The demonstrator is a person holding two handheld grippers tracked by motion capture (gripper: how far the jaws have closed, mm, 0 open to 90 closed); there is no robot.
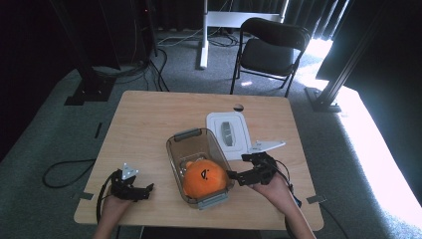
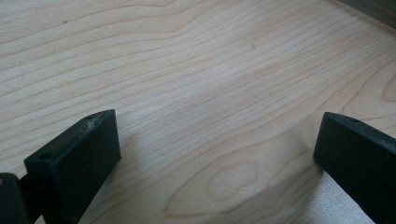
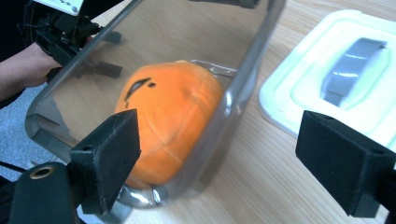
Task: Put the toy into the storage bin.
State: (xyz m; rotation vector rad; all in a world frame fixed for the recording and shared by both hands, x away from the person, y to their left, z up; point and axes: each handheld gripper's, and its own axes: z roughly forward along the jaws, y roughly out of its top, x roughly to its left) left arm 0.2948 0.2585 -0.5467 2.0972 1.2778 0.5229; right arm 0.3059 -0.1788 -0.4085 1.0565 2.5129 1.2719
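sitting in the clear container (image 1: 175, 149) – an orange plush (image 1: 203, 178), maybe a pumpkin; both grippers' fingers spread, holding nothing

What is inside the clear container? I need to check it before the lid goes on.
An orange plush toy with a dark mark fills the near end of the clear container. Something pale shows behind it; whatever lies under the toy is hidden.
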